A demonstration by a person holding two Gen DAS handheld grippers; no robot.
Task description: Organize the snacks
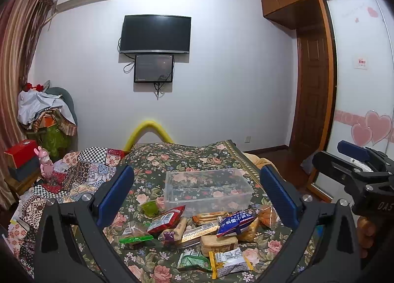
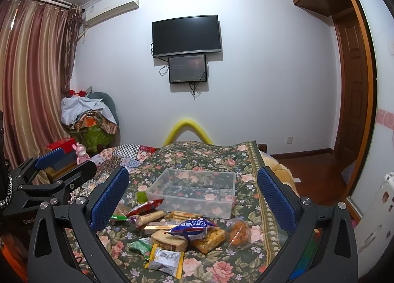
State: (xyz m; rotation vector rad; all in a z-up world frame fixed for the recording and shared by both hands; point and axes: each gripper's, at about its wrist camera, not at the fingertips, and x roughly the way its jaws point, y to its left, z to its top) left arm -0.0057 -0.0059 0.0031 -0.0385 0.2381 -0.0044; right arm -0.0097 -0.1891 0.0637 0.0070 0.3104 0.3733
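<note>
A clear plastic box [image 1: 209,188] [image 2: 194,191] sits empty on the floral bedspread. In front of it lies a heap of wrapped snacks: a blue-and-white packet [image 1: 236,223] [image 2: 190,226], a red packet [image 1: 166,219] [image 2: 145,206], a yellow-edged silver packet [image 1: 230,262] [image 2: 166,259], green packets [image 1: 194,259] and biscuits. My left gripper [image 1: 197,196] is held above the heap, open, with nothing between its blue pads. My right gripper [image 2: 193,196] is likewise open and empty over the heap. Each gripper shows at the edge of the other's view.
The floral bedspread [image 1: 187,157] [image 2: 216,159] ends at the right, with wooden floor beyond. A patchwork quilt [image 1: 81,172] lies bunched at the left. A yellow foam arch [image 1: 147,130] stands past the bed's far end. Clutter and boxes [image 1: 46,120] fill the left corner.
</note>
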